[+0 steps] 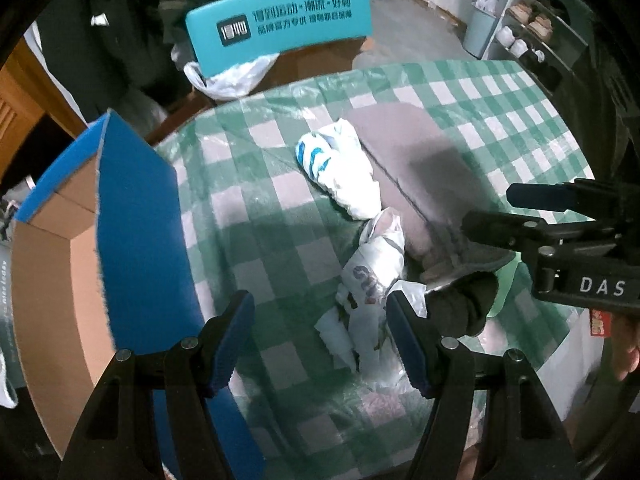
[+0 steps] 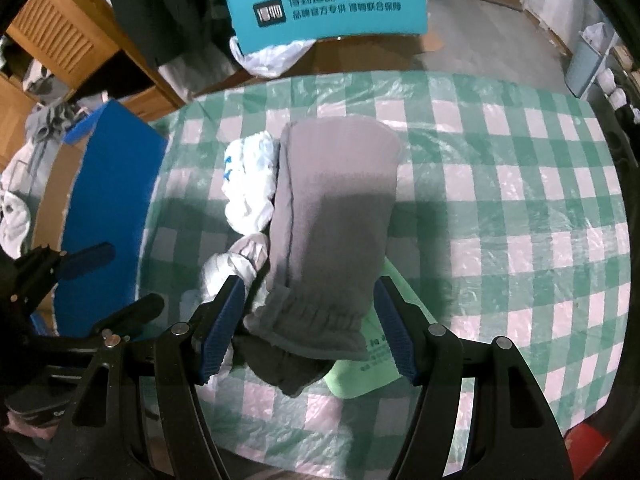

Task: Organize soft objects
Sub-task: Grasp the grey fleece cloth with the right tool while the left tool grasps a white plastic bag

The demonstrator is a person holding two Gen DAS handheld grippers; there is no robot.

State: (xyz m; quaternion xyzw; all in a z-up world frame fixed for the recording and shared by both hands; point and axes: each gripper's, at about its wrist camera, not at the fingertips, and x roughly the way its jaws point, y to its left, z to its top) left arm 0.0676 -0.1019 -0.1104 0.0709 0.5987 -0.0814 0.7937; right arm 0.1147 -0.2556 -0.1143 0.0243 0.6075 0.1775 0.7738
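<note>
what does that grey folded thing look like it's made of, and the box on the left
Grey folded garment: likely soft fleece or knit, matte, with a gathered elastic-looking cuff. Box: corrugated cardboard, brown inside, blue outside, with a rough cut edge.

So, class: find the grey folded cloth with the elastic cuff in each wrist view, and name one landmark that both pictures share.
Left wrist view: the grey folded cloth lies right of centre on the checked tablecloth, beside the white bundle.
Right wrist view: the cloth fills the centre, its cuff between the open fingers of the right hand-held gripper.
Shared landmark: the teal chair back with printed characters.
</note>
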